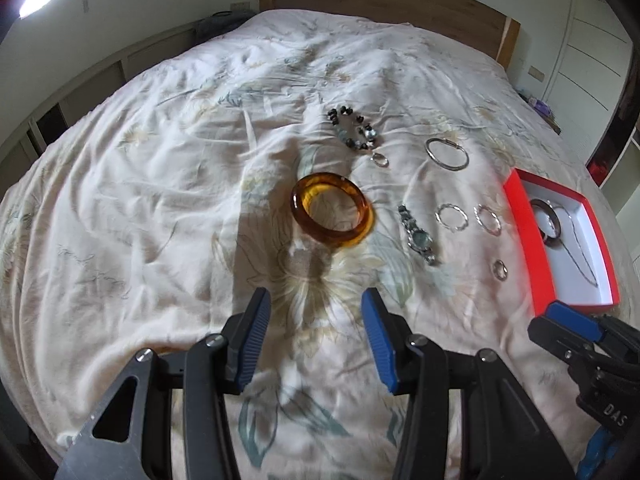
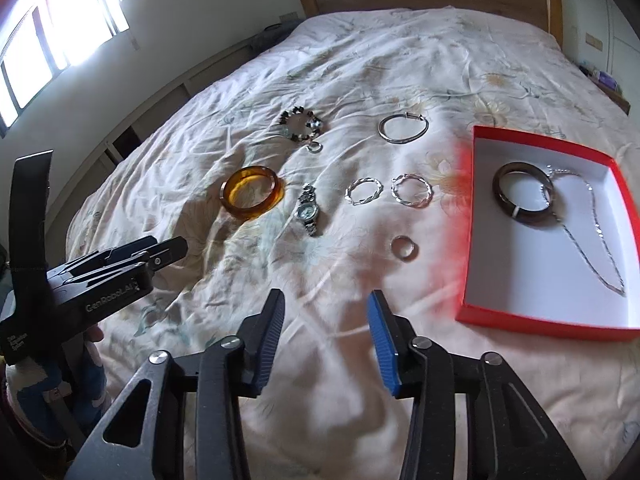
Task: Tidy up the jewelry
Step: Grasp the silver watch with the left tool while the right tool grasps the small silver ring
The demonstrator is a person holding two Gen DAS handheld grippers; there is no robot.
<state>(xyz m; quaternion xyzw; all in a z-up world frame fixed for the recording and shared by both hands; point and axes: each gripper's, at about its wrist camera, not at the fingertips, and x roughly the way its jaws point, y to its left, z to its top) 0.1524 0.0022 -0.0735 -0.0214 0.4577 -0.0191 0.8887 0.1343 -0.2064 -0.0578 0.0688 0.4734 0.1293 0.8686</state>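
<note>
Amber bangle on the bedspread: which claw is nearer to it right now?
Left. The left claw is open and lined up just short of the amber bangle. The right claw, also open, sits farther off, toward the red box.

Glossy amber bangle (image 1: 333, 210), rumpled cloth bedspread (image 1: 160, 184)

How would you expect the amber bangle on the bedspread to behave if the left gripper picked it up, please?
The amber bangle looks like a thick, glossy, rigid ring, so it should keep its shape but may slip between the pads. It lies flat on the soft bedspread, so it probably won't roll unless tipped on edge.
</note>
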